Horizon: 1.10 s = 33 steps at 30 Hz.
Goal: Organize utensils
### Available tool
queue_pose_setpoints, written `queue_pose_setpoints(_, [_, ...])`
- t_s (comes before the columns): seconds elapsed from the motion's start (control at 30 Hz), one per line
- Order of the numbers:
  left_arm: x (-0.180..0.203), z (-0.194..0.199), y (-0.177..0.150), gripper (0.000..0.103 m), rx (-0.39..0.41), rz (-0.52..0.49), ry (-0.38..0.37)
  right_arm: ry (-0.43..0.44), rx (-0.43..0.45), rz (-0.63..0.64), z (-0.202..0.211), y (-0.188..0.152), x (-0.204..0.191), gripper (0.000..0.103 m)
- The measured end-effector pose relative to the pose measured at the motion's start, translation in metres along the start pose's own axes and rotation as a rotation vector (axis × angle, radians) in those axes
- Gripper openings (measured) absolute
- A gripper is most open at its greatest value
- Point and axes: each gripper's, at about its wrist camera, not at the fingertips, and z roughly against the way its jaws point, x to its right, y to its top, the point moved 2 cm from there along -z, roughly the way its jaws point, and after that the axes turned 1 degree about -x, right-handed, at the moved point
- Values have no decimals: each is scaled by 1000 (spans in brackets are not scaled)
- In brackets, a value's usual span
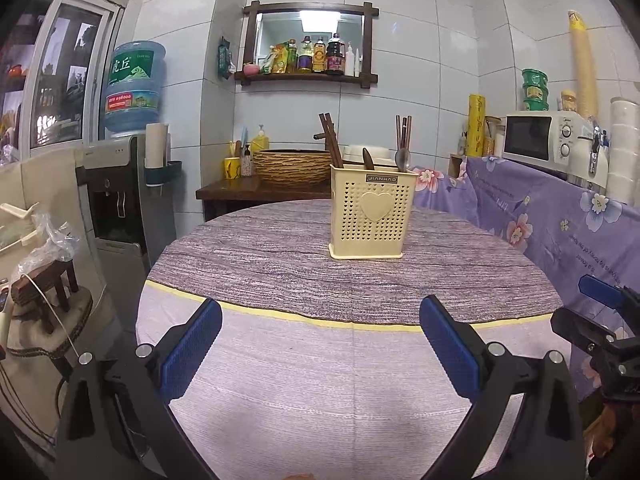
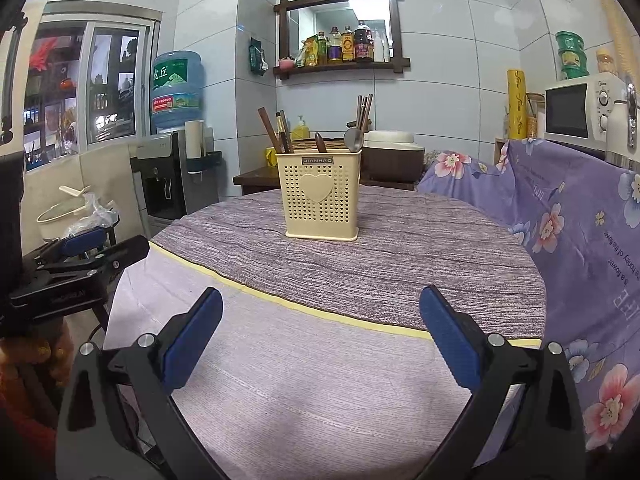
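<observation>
- Left gripper (image 1: 320, 320) jaws stood wide apart, nothing between the blue pads (image 1: 191, 350); only bare tablecloth (image 1: 320, 380) showed in the gap.
- Right gripper (image 2: 320, 312) was the same: jaws spread wide, empty, pale cloth between them.
- Each gripper showed in the other's view: right one at the far right edge of the left wrist view (image 1: 600, 320), left one at the far left edge of the right wrist view (image 2: 80, 264). Their jaw states could not be read from there.
- Yellow stripe (image 1: 320, 320) crossed the cloth just ahead of both sets of fingertips, splitting the pale near part from the darker grey-purple far part.
- Utensil holder (image 1: 373, 212), cream plastic with a heart on its front, stood upright on the darker cloth, well ahead of both jaws; slightly right of centre for the left, slightly left of centre for the right (image 2: 320, 196).
- Brown chopsticks (image 1: 331, 142) leaned out at the holder's left side; a second bunch (image 1: 403, 132) stood near its right.
- Metal spoon (image 1: 402, 160) and a dark wooden spoon (image 1: 368, 159) poked just above the rim.
- Purple floral cloth (image 1: 560, 216) covered the surface right of the table.
- Microwave (image 1: 538, 138) sat beyond that, far right.
- Water dispenser (image 1: 120, 184) with a blue bottle stood far left.
- Wall shelf (image 1: 308, 76) with bottles hung behind the holder.
</observation>
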Motion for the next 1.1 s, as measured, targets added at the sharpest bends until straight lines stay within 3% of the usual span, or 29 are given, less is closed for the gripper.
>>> queue_pose_setpoints(0.63, [3,-6,-3,98,-28,-17,32,3,-12,-2,-4,-1,0,97])
queue_pose_setpoints(1.1, [4,-10,-5,98,-55,-18,15,4,-18,-10,-7,-4,0,97])
